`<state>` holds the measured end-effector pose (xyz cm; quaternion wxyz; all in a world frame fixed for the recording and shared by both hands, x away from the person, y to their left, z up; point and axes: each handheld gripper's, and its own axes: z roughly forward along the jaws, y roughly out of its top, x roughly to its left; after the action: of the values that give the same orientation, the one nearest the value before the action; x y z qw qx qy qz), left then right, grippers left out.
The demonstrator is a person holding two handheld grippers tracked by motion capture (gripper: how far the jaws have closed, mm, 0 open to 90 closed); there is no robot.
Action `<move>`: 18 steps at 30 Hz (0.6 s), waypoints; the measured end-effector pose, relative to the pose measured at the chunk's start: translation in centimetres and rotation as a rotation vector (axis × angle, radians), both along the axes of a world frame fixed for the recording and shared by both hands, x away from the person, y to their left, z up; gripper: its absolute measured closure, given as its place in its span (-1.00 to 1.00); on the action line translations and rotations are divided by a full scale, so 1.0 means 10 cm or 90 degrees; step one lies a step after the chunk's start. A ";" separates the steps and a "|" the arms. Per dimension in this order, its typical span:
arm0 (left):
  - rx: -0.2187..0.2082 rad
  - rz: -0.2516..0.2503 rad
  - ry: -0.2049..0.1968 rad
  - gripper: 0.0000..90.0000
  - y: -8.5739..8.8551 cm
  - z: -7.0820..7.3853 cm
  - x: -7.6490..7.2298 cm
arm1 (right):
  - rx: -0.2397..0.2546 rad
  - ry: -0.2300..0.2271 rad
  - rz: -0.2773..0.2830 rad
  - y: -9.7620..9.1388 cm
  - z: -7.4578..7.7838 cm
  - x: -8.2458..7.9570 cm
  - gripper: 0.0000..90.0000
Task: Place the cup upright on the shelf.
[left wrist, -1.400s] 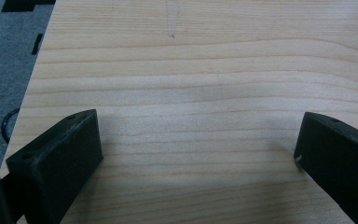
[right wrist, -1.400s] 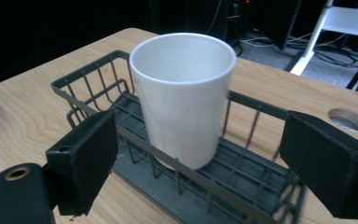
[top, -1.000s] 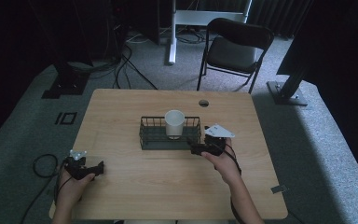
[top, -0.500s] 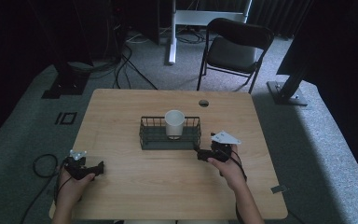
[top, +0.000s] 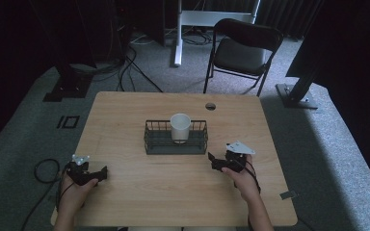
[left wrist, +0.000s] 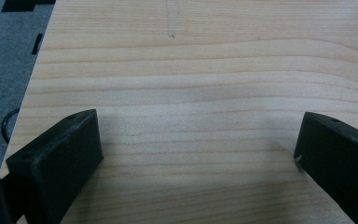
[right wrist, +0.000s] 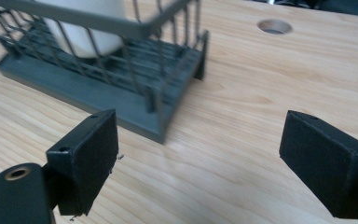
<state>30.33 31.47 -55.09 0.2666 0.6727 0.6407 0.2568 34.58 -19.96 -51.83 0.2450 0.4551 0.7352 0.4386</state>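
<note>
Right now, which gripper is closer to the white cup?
Right. The right gripper sits just off the wire basket's corner holding the white cup; the left gripper rests far off near the table's left front edge.

The table (top: pixel 173 187) is pale wood with fine grain lines and a smooth, faintly sheened finish. At frame centre, the basket (top: pixel 175 143) is dark matt wire mesh on a flat matt base, holding a smooth, matt white cup (top: pixel 180 127). Around the table the floor (top: pixel 327 159) looks like rough grey carpet.
</note>
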 end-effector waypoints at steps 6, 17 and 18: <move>0.000 0.000 0.000 -0.98 0.00 0.00 0.00 | -0.005 0.007 -0.027 -0.14 -0.08 -0.03 -0.75; 0.000 0.000 0.000 -0.98 0.00 0.00 0.00 | -0.017 0.025 -0.074 -0.39 -0.13 -0.03 -0.75; 0.000 0.000 0.000 -0.98 0.00 0.00 0.00 | -0.022 0.029 -0.084 -0.44 -0.15 -0.03 -0.75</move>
<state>30.33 31.47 -55.09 0.2666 0.6726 0.6407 0.2569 34.24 -24.35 -53.28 0.2646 0.5081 0.7164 0.3982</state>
